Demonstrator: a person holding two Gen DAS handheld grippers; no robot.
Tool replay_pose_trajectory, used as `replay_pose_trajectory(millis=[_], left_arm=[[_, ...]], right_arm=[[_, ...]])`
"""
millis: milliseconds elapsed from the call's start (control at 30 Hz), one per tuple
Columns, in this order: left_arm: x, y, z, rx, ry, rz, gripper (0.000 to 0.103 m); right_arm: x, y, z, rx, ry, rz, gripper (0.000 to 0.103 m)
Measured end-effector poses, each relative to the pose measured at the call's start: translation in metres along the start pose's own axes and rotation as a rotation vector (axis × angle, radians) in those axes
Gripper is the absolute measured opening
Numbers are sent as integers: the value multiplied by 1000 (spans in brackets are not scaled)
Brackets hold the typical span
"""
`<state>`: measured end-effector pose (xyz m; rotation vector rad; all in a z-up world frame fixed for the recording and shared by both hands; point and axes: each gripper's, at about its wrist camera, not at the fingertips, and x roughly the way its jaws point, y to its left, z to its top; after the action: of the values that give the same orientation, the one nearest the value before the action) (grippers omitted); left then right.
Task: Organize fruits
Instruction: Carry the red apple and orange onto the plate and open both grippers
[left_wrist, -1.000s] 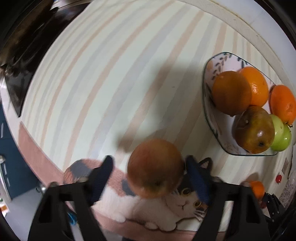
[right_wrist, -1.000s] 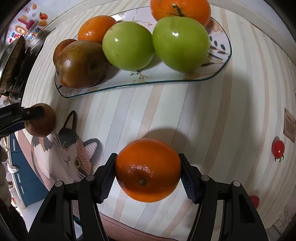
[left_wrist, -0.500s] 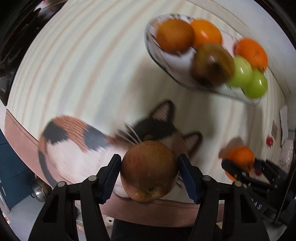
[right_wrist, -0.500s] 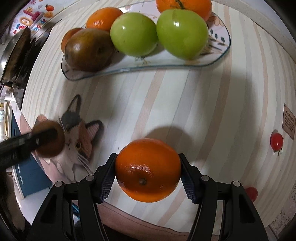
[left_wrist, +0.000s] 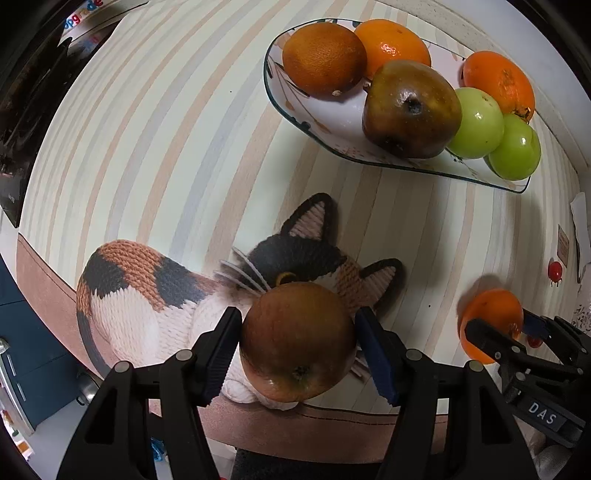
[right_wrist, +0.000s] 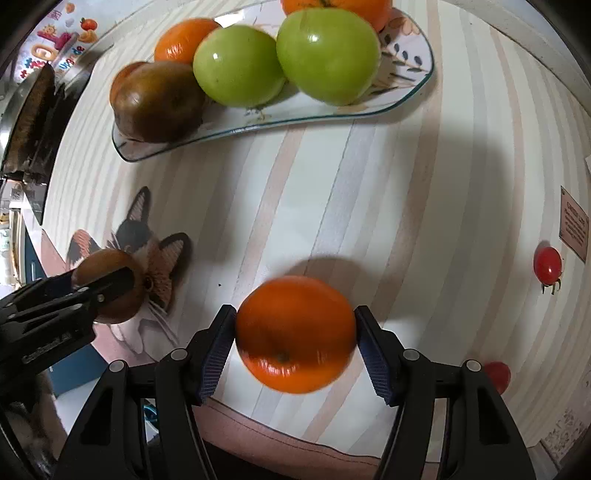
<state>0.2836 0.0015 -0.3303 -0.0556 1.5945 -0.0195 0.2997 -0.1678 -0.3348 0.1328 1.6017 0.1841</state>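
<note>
My left gripper (left_wrist: 298, 321) is shut on a brown-red apple (left_wrist: 297, 350), hanging over the cat picture (left_wrist: 295, 254) on the striped mat. My right gripper (right_wrist: 295, 321) is shut on an orange (right_wrist: 295, 334), which looks blurred between the blue pads. The patterned plate (left_wrist: 284, 103) lies farther back with a second brown apple (left_wrist: 412, 107), two green fruits (left_wrist: 478, 122) and three oranges (left_wrist: 323, 59). From the right wrist view the left gripper (right_wrist: 85, 291) and its apple (right_wrist: 107, 264) show at the left; the plate (right_wrist: 413, 77) is at the top.
Two cherry tomatoes (right_wrist: 547, 265) (right_wrist: 498, 374) lie on the mat at the right, by a small brown label (right_wrist: 574, 225). The mat's pink border (left_wrist: 332, 421) runs along the near table edge. A dark object (right_wrist: 33, 122) stands at the far left.
The left gripper carried the apple from the cat's body to over its head and rolled, so the plate now sits at the top. The right gripper drew back slightly; its orange now looks blurred.
</note>
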Motion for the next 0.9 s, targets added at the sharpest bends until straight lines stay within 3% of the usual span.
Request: replay_pose_trajectory(millis=[267,533,700,900], left_arm=[[-7,7,-3,-8,-14,-4,61],[-44,6,3,2,-58,-58,61],[-81,8,21,-8,-99,-130,61],[-122,18,77,-20,-154,-176,61]], right_arm=[[-7,6,-5,-51,-29,-31,67],[-35,8,-7,-32,-97,44,66],[-80,12,20,-25,-173,109,66],[-126,18,77,-41,-278,111,66]])
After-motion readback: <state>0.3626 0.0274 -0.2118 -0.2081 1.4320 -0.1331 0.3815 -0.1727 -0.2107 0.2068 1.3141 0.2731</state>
